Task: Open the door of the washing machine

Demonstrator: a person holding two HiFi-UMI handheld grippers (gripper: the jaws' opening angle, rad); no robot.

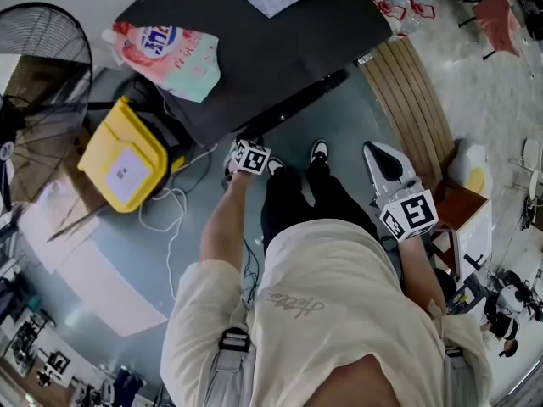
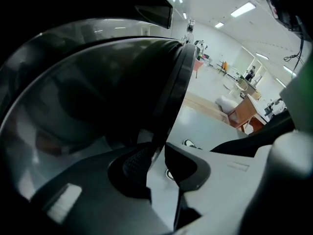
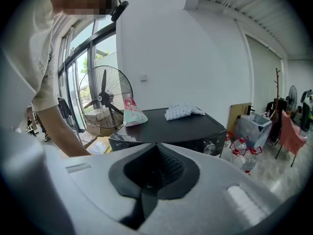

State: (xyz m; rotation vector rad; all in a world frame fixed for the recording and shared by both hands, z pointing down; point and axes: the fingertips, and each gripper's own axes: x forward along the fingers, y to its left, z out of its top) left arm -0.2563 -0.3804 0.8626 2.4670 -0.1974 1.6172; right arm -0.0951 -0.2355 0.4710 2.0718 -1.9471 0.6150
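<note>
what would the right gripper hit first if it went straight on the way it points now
Most likely the washing machine. The right gripper, jaws together and empty, points at its dark upper front edge. Nothing shows in between, though depth is hard to judge.

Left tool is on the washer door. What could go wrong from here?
1. The left tool holds only the very edge of the door rim; it could slip off during the pull.
2. The white cable loops on the floor beside the person's feet; a step back could snag it.
</note>
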